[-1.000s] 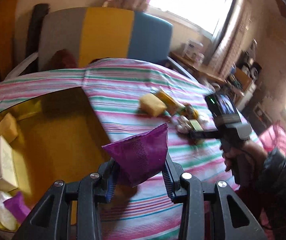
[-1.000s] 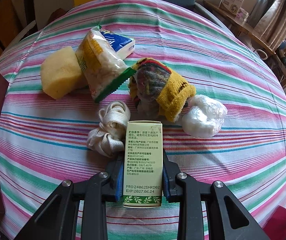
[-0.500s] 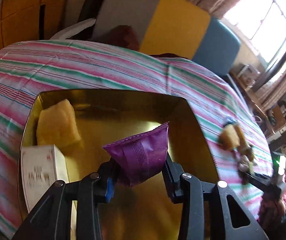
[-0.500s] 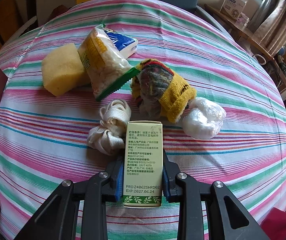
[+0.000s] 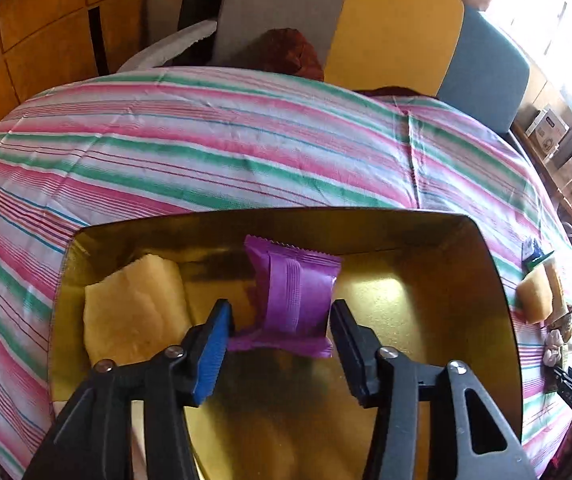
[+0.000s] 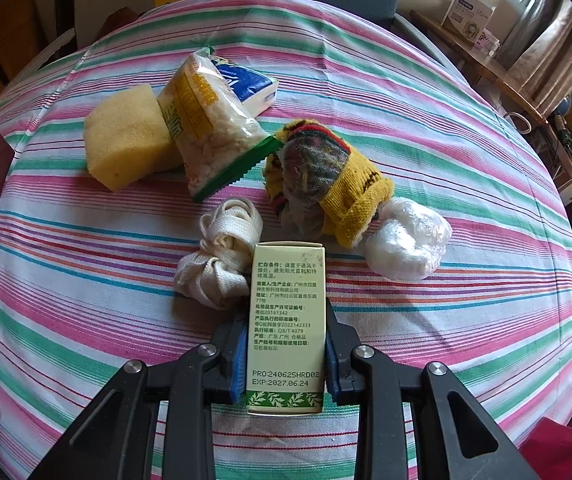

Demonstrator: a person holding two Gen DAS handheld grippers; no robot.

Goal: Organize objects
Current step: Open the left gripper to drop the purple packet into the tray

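Purple packet (image 5: pixel 298 288) between opening fingers (image 5: pixel 213 344), clear of the gold box's (image 5: pixel 490 280) walls

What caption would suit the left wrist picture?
Left gripper opening, its jaws clear of a purple packet over the gold box, beside a yellow sponge.

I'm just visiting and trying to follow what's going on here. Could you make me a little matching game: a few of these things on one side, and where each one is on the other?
Things:
1. purple packet
2. green and white carton
3. white cord bundle
4. clear plastic wad

Places:
A. clamped in the right claw
B. on the cloth, right of the carton
C. over the gold box, between the opening left claw fingers
D. on the cloth, left of the carton

Pairs: 1-C, 2-A, 3-D, 4-B
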